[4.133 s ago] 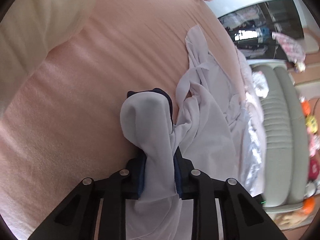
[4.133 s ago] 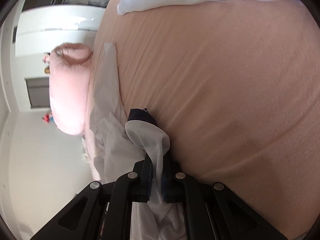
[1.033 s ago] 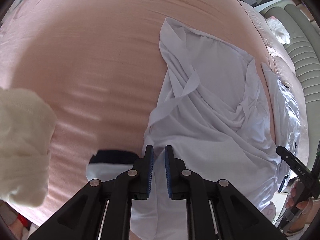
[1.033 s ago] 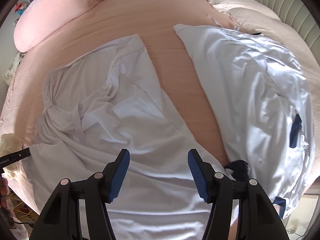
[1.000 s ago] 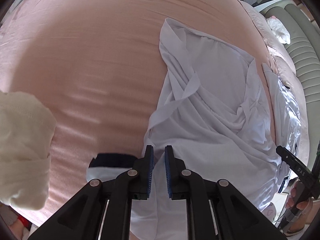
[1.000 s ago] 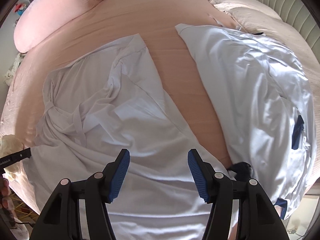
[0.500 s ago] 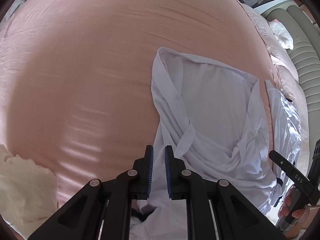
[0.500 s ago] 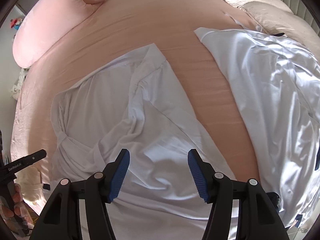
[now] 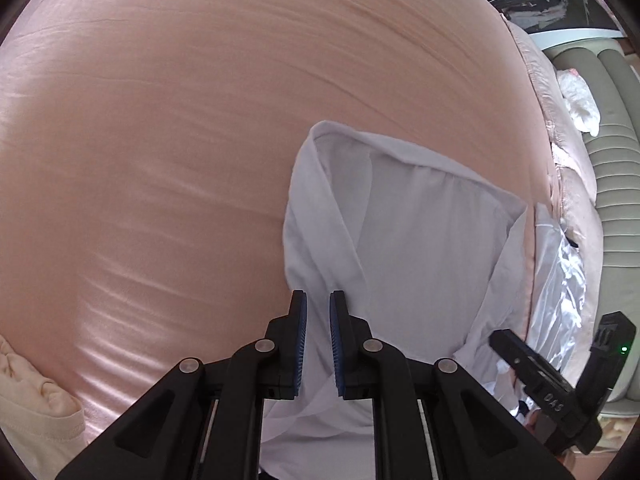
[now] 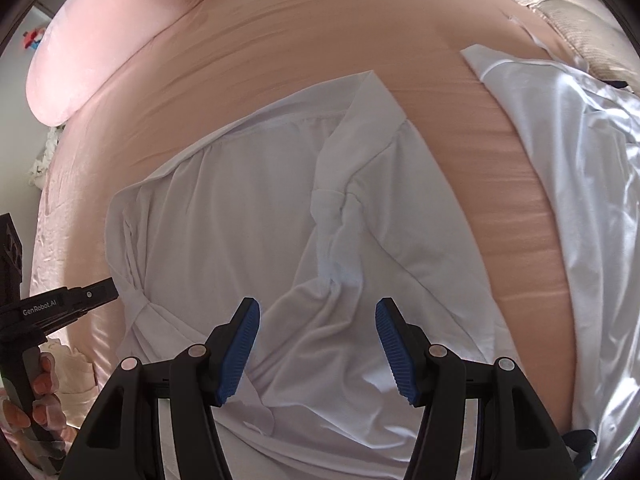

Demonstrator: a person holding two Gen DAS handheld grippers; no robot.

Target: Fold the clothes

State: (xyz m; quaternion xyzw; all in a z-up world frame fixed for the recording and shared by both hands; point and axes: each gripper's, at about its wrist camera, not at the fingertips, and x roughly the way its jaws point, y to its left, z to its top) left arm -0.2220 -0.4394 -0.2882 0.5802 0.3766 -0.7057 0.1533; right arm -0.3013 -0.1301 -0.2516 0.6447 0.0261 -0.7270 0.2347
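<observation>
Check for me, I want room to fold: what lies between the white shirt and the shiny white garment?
Only bare pink sheet separates the white shirt from the shiny white garment, clearest in the right wrist view.

A bed with a smooth peach-pink sheet (image 10: 320, 40) carries a rumpled pale lavender-white shirt (image 10: 248, 216), a shiny white satin garment (image 10: 592, 184) just beside it, a plump pink pillow (image 10: 100, 52), and cream fabric (image 9: 36, 412) at the edge.

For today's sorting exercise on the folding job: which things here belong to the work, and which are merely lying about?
In the job:
white shirt
left tongs
right tongs

Lying about:
shiny white garment
pink pillow
cream cloth
grey padded headboard
</observation>
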